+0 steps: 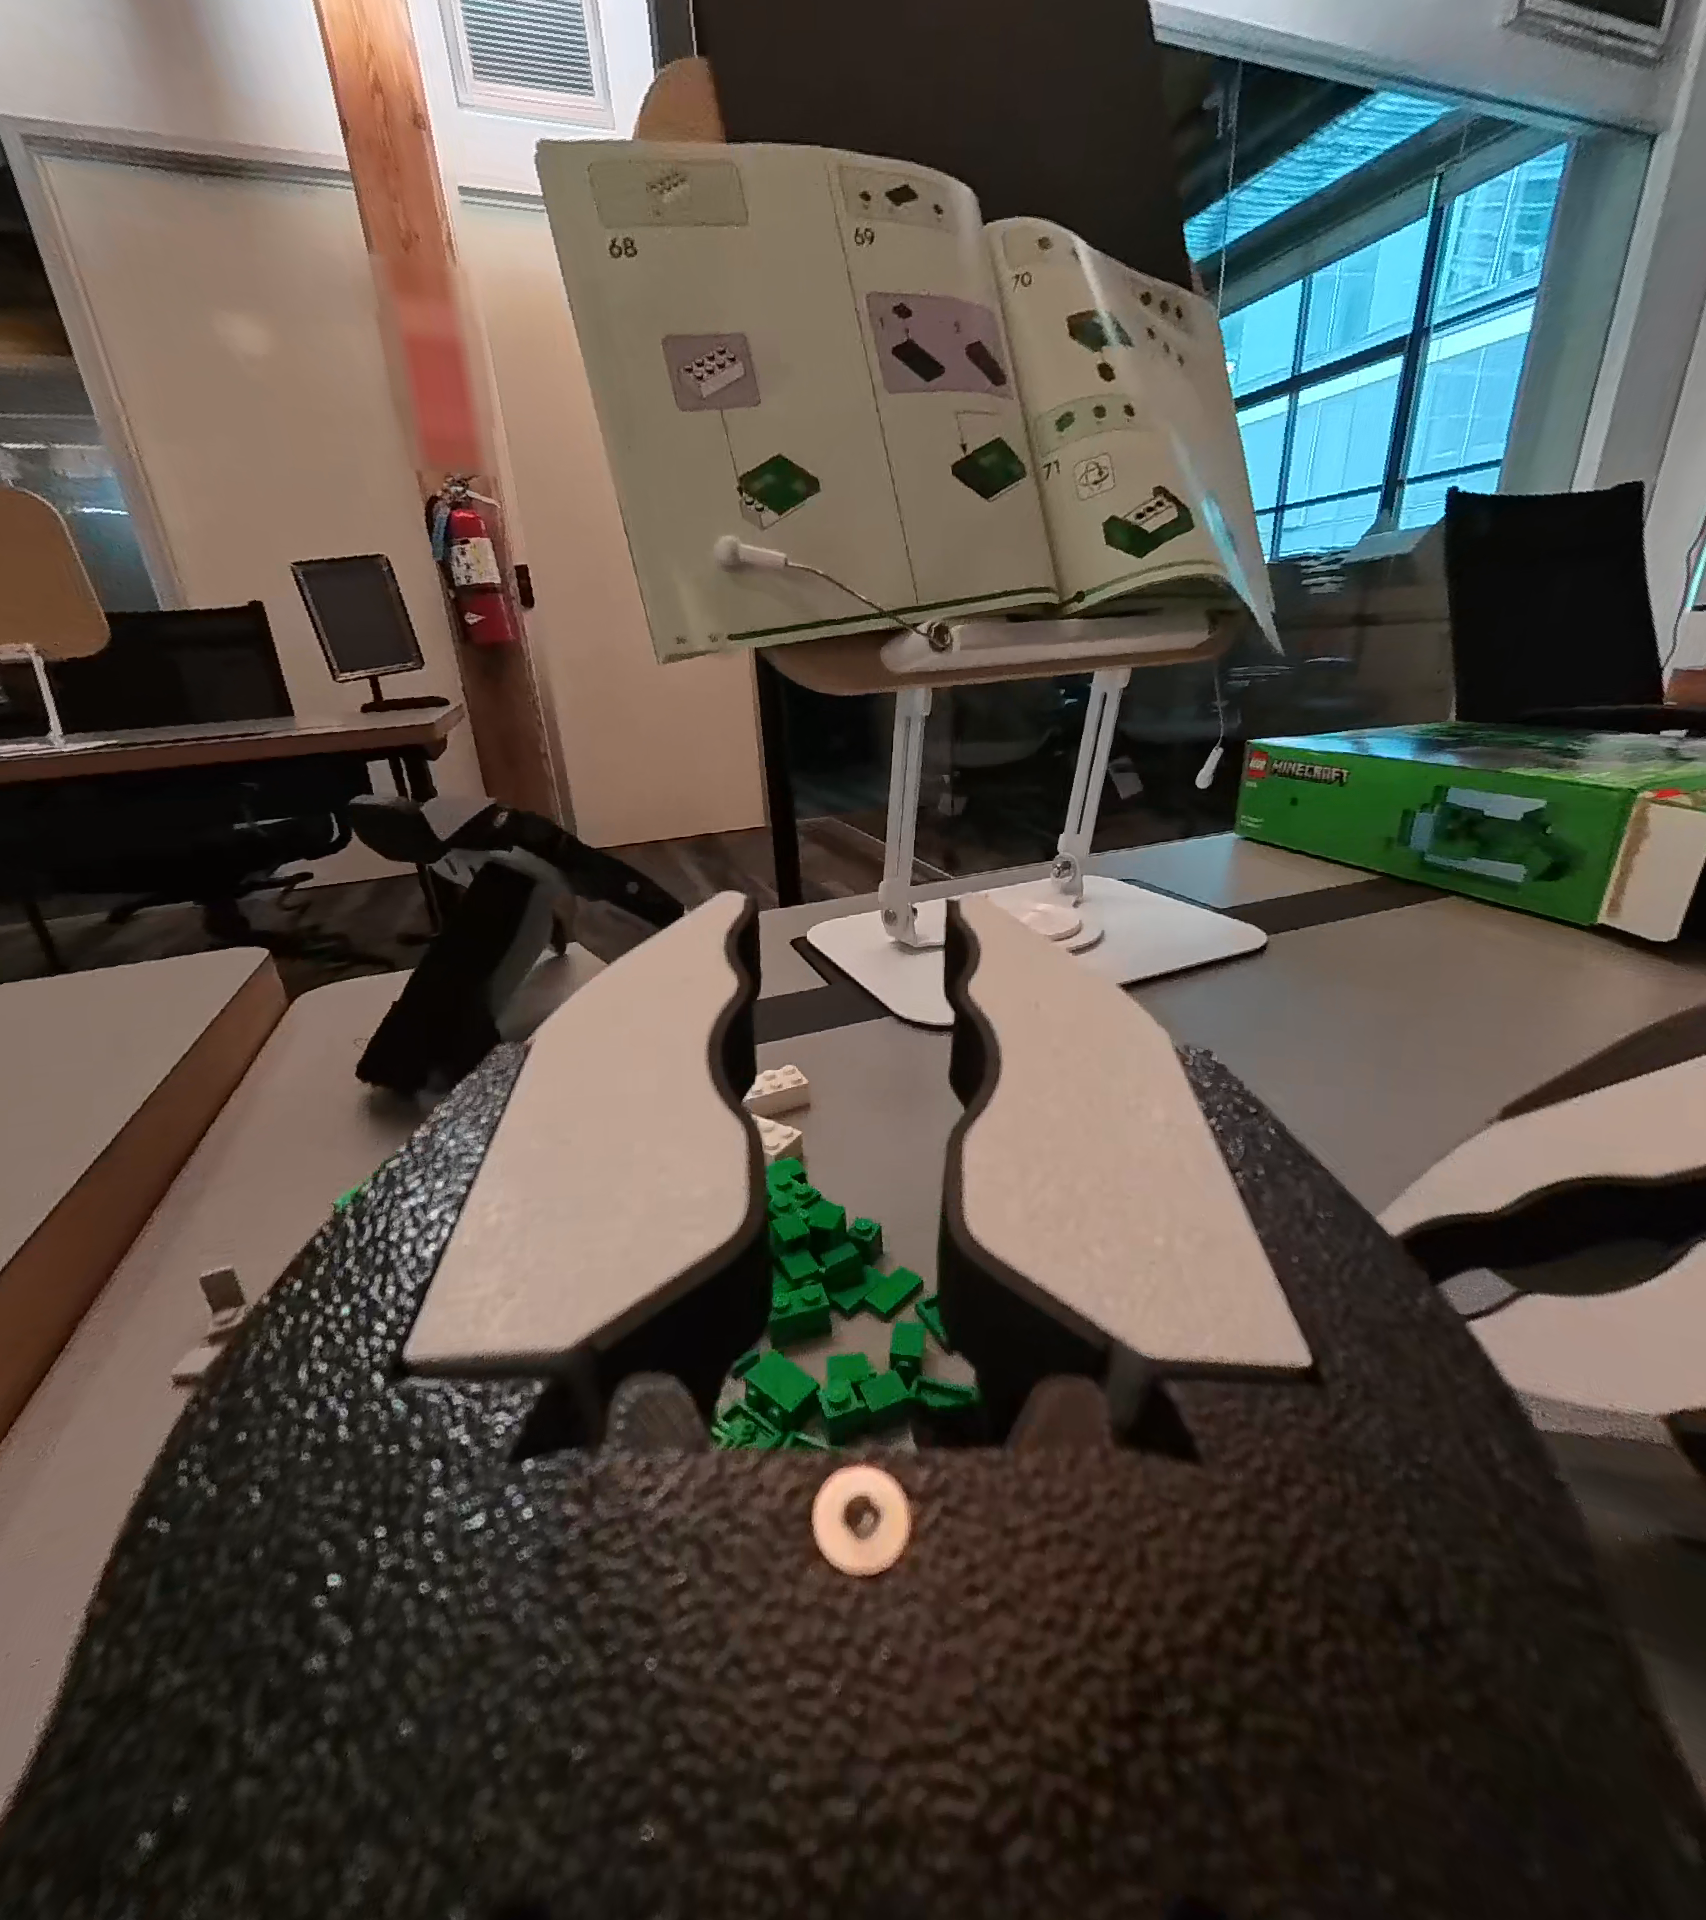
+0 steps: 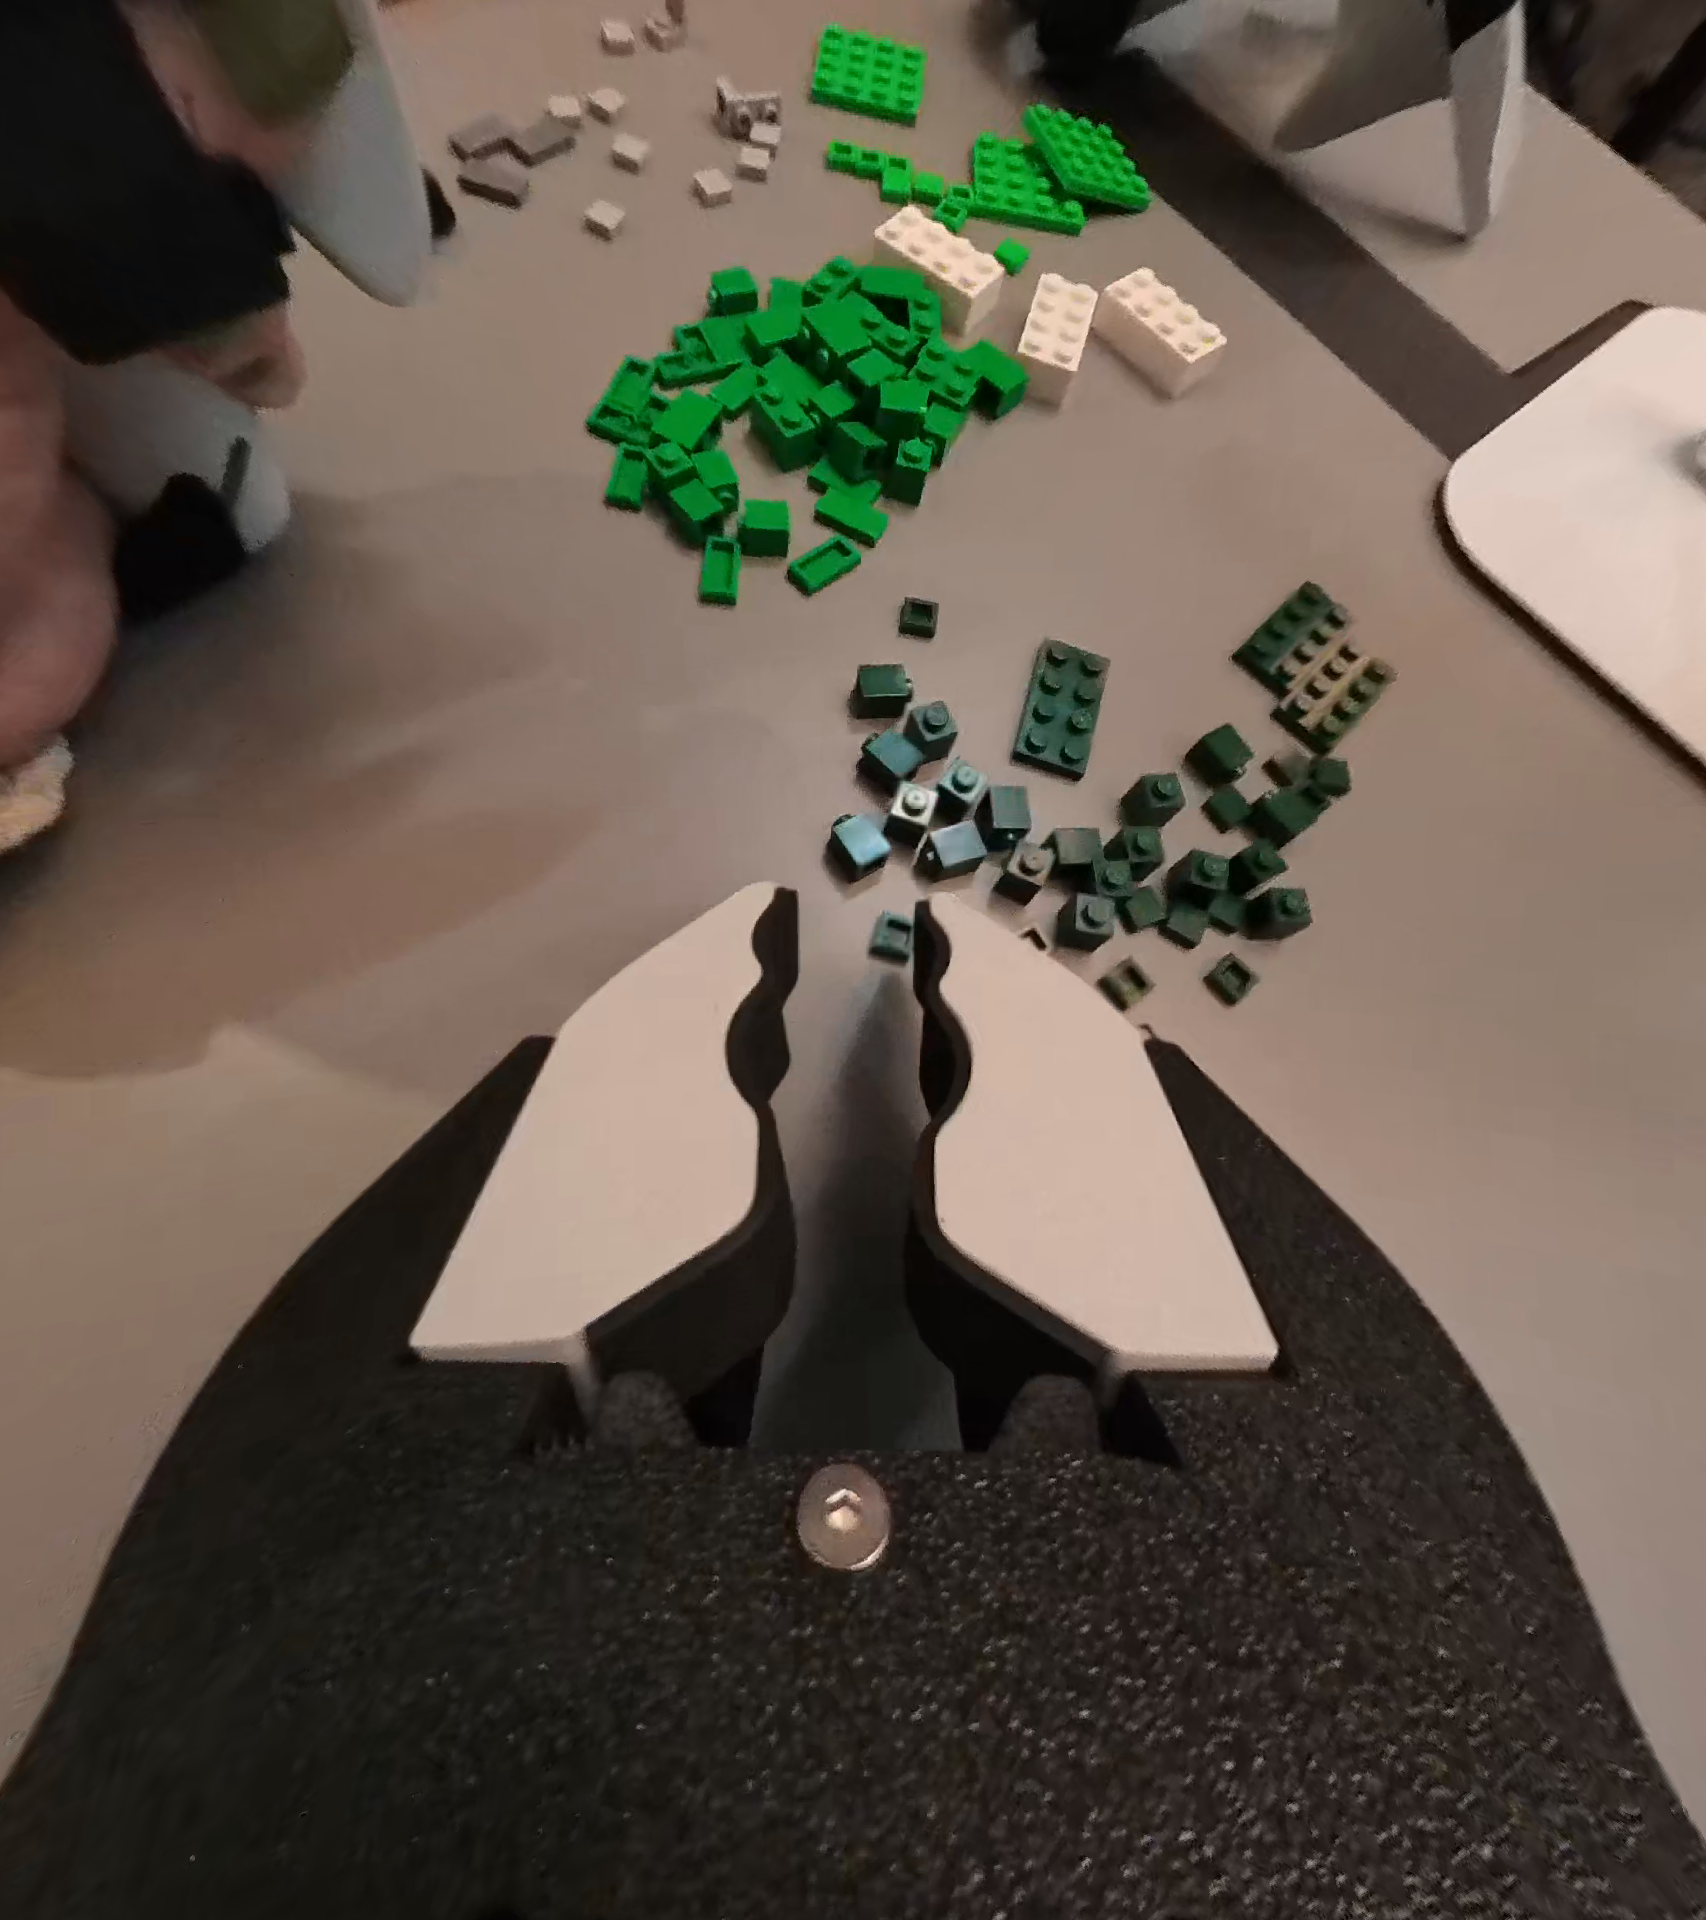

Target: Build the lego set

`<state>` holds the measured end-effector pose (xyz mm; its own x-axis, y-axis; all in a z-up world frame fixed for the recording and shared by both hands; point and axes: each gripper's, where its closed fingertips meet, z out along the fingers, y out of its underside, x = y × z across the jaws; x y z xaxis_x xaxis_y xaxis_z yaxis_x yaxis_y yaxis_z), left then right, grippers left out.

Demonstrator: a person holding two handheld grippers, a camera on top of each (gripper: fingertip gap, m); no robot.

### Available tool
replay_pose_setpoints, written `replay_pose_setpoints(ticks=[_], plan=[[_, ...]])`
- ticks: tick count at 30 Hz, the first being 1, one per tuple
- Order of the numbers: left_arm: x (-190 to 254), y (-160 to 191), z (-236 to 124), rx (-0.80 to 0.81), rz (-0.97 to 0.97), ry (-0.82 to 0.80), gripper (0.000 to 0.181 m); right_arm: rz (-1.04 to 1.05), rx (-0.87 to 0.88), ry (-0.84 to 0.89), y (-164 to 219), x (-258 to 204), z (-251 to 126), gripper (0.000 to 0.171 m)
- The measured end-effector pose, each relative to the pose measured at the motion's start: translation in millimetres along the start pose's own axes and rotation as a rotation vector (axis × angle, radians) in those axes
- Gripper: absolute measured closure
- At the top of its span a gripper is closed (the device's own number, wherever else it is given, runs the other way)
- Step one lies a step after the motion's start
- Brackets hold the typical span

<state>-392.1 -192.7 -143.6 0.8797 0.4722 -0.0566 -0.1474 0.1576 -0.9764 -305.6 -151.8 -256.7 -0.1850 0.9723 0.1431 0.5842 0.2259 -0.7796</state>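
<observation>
Two grippers parted and empty, right gripper [image 2: 854,920] low over grey table [image 2: 413,727], dark green bricks [image 2: 1119,831] just beyond its tips, bright green pile [image 2: 807,405] farther off, left gripper [image 1: 849,935] raised above that pile, facing manual [image 1: 880,395] on stand [image 1: 1036,935], pile partly hidden by fingers.

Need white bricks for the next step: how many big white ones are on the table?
3, all just right of the bright green pile: one at its far edge, two side by side beyond. More may hide underneath.
</observation>
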Motion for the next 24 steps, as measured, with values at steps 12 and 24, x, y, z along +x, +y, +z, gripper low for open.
replay_pose_setpoints(ticks=[12,24], plan=[[-4.1,1.2,0.8,-0.012,-0.039,0.005,0.148,0.013,-0.067,-0.093,-5.1,-2.9,18.4,0.152],[-2.6,3.9,1.5,-0.027,-0.053,0.020,0.149,-0.042,-0.084,-0.119,-1.6,-2.5,3.3,0.164]])
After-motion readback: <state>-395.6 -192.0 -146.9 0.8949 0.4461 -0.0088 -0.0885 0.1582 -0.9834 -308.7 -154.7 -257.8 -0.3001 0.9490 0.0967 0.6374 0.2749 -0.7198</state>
